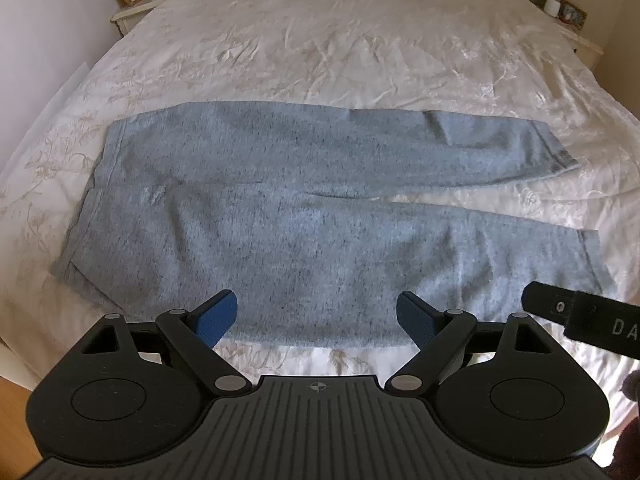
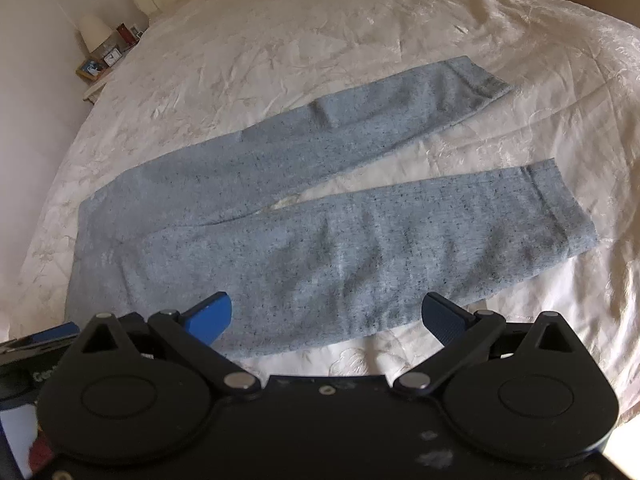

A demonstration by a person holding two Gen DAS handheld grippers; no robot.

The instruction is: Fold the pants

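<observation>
White bed [image 1: 360, 40] holds grey pants [image 1: 304, 208] spread flat.

Grey-blue speckled pants [image 1: 304, 208] lie flat across a cream embroidered bedspread [image 1: 340, 40], waistband to the left, both legs running right and splitting slightly apart toward the cuffs. The left gripper [image 1: 316, 316] hangs over the near edge of the nearer leg, its blue pads [image 1: 218, 316] spread wide with nothing between them. The tip of the right gripper [image 1: 580, 316] pokes in at the right edge. Nightstands [image 1: 132, 10] with small items flank the bed's far end
</observation>
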